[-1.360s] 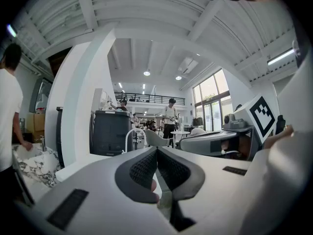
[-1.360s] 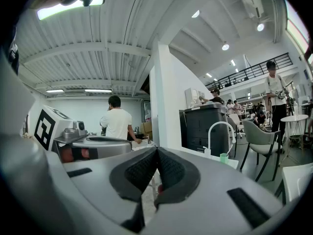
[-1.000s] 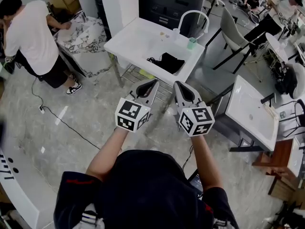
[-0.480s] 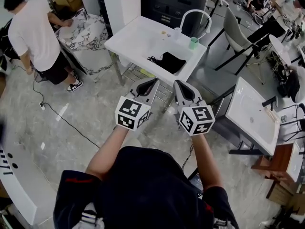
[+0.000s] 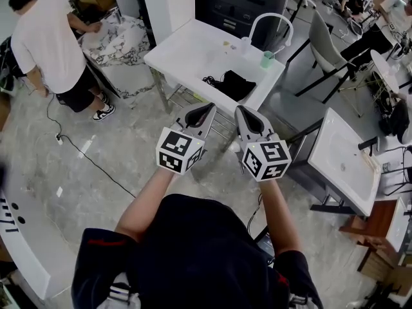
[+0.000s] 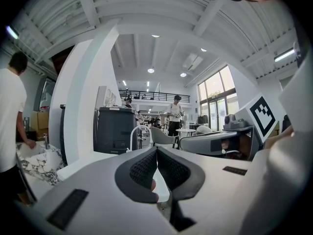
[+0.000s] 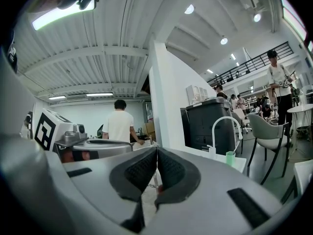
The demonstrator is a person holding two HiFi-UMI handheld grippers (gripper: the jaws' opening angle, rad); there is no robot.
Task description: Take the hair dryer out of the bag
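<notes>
Left tool (image 5: 207, 108), right tool (image 5: 240, 109): jaws together.

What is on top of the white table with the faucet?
A black bag with a cord beside it, a green cup and a white faucet. The bag's contents are hidden.

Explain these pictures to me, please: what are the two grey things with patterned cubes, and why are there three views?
There is no robot here. A person holds a two-jaw tool in each hand: the left gripper and the right gripper. The patterned cubes are part of them. The head view comes from a camera on the person's head, looking down. The two gripper views come from cameras riding on each tool, looking along its jaws. Both pairs of jaws are shut and hold nothing. Ahead stands a white table with a black bag and a green cup on it, and a curved white tap at its far edge. A person in a white shirt works at the far left.
</notes>
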